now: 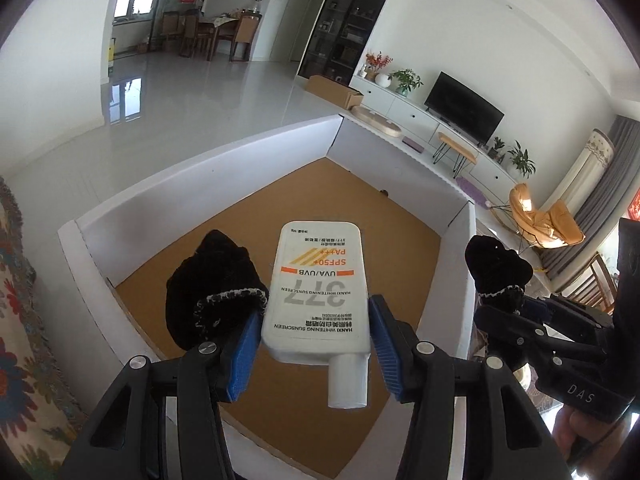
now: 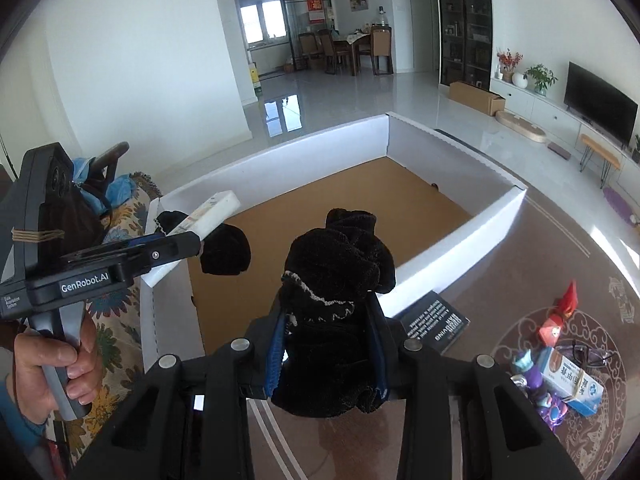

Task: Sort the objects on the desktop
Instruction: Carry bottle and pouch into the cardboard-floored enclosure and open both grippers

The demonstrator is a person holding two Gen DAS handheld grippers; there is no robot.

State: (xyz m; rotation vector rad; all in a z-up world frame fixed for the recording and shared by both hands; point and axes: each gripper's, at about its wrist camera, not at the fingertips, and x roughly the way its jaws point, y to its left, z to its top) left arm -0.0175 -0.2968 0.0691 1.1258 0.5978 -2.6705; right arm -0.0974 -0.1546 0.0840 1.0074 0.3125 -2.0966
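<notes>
A black sock lies in the white box, lower left; the left gripper clamps the sunscreen bottle; the right gripper clenches another black sock.

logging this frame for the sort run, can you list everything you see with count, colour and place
sunscreen bottle: 1, white with orange stripes, in the left claw over the box
black socks: 2, one lying in the box by its left wall, one bunched in the right claw at the box's near wall
box: 1, white walls, brown floor, open top
dark booklet: 1, black with white print, on the rug beside the box
medicine carton: 1, white and blue, on the rug at right
purple toy: 1, beside the carton
red figure: 1, on the rug beyond the carton
glasses: 1, dark, by the carton
left claw: shut on the bottle
right claw: shut on a sock
</notes>
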